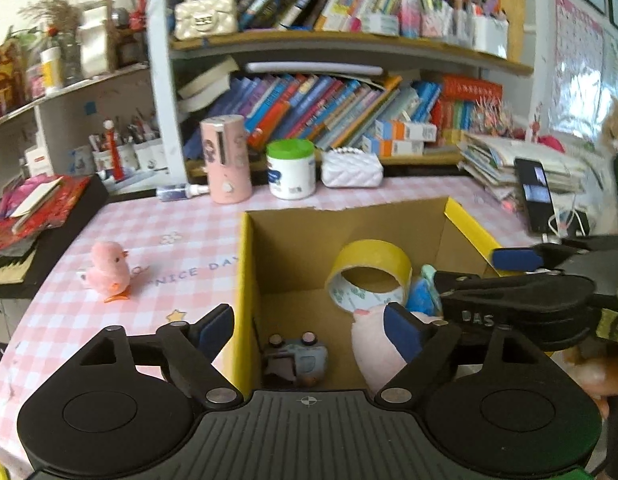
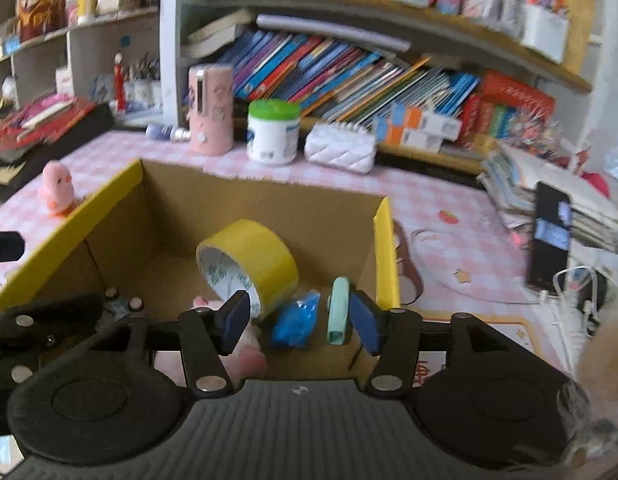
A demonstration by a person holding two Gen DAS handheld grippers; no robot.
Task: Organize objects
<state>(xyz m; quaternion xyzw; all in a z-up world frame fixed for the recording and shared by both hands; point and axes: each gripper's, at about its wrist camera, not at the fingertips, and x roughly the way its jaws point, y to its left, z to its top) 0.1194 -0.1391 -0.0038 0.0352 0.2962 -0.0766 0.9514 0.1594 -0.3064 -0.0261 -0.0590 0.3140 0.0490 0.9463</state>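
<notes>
The left gripper (image 1: 309, 326) is seen spread wide over the near edge of the cardboard box (image 1: 269, 240), with nothing pressed between its blue pads; its left pad is placed outside the box's yellow left wall and its right pad is held in front of a pink plush toy (image 1: 369, 352) lying inside. The right gripper (image 2: 299, 320) is held at a moderate opening above the same box, and nothing is gripped: a mint-green item (image 2: 339, 312) is seen just beside its right pad, though contact cannot be told, and a blue crumpled item (image 2: 295, 322) lies below the gap. Inside the box, from left to right, a small grey-blue toy car (image 1: 297, 360), the pink plush toy, a roll of yellow tape (image 1: 369, 276) standing on edge, and the blue and mint-green items are found. The box is set on a surface (image 1: 149, 240) covered with a pink checked cloth. At the left of that surface a pink chick toy (image 1: 109, 270) is left standing outside the box. Behind the box a pink cylindrical holder (image 1: 225, 158), a white jar with a green lid (image 1: 291, 168) and a white quilted pouch (image 1: 351, 168) are lined up. At the right a dark phone (image 1: 535, 194) is propped against stacked papers. The room behind is filled by shelves crowded with leaning books (image 1: 329, 108).
</notes>
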